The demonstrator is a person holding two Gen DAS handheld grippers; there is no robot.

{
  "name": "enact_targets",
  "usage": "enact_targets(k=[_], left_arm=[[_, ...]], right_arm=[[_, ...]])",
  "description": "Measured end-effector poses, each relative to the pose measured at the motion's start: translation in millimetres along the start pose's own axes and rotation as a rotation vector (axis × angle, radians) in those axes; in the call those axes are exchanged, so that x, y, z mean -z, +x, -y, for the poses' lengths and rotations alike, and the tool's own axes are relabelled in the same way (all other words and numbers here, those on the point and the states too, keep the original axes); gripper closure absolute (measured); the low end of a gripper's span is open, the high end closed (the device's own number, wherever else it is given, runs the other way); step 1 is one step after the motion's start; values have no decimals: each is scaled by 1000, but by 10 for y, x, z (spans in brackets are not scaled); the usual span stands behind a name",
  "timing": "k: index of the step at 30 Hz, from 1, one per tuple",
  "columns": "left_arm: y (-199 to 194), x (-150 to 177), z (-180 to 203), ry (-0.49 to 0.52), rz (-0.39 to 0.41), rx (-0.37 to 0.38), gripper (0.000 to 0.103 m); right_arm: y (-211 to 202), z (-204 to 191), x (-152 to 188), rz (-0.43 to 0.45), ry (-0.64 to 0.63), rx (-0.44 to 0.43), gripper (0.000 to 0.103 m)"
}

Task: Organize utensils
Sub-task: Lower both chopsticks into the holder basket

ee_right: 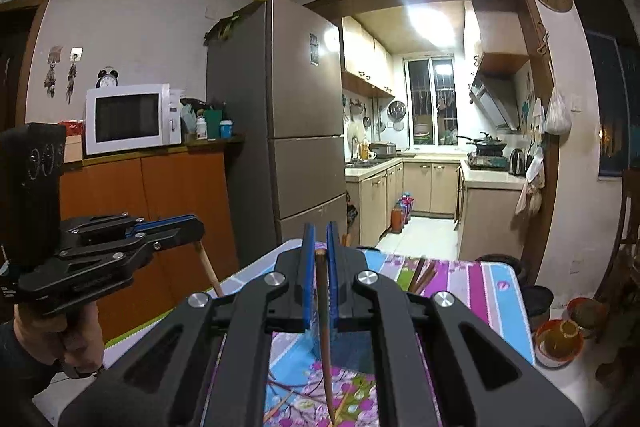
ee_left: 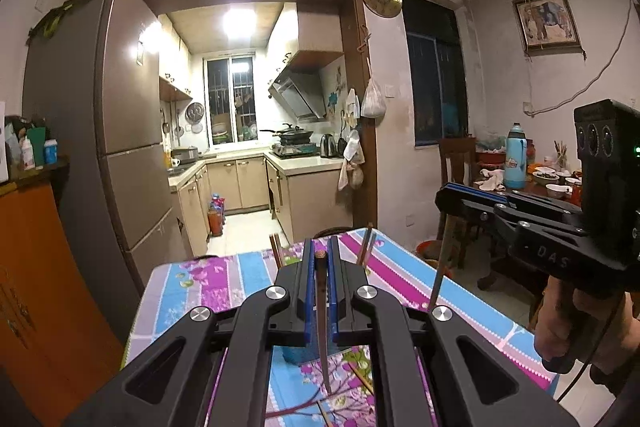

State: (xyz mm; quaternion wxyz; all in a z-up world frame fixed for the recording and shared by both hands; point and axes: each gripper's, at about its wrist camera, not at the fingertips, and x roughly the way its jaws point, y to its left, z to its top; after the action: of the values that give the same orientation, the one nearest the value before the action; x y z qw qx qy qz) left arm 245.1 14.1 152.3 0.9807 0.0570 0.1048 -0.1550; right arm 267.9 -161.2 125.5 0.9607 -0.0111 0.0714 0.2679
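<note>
Above the tabletop [ee_left: 192,287]: both claws raised over a floral striped cloth
Left claw [ee_left: 320,259]: clamped on a dark brown chopstick [ee_left: 322,327], thin, tapering to a point, hanging down
Right claw [ee_right: 320,255]: clamped on a reddish-brown chopstick [ee_right: 325,339], round-topped, hanging down
Loose chopsticks [ee_left: 362,381]: on the cloth below

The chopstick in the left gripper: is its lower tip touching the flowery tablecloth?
Cannot tell. In the left wrist view the chopstick hangs from the shut left gripper, its tip overlapping the tablecloth; no view shows contact or a gap.
</note>
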Motion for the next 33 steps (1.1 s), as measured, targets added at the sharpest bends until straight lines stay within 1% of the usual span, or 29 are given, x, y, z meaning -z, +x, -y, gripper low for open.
enact_targets(k=[6, 12, 19, 25, 33], left_arm=[[158, -281, -58, -12, 4, 2, 96], [325, -555, -81, -3, 26, -16, 96], [659, -810, -192, -16, 43, -46, 96], [1002, -809, -268, -28, 25, -50, 96], [1368, -653, -344, -31, -22, -52, 96]], right_arm=[[193, 131, -299, 7, -17, 24, 99], [403, 255, -599, 30, -28, 44, 99], [695, 406, -857, 49, -32, 56, 99], [934, 522, -853, 45, -13, 46, 99], [1253, 647, -591, -6, 15, 38, 99]])
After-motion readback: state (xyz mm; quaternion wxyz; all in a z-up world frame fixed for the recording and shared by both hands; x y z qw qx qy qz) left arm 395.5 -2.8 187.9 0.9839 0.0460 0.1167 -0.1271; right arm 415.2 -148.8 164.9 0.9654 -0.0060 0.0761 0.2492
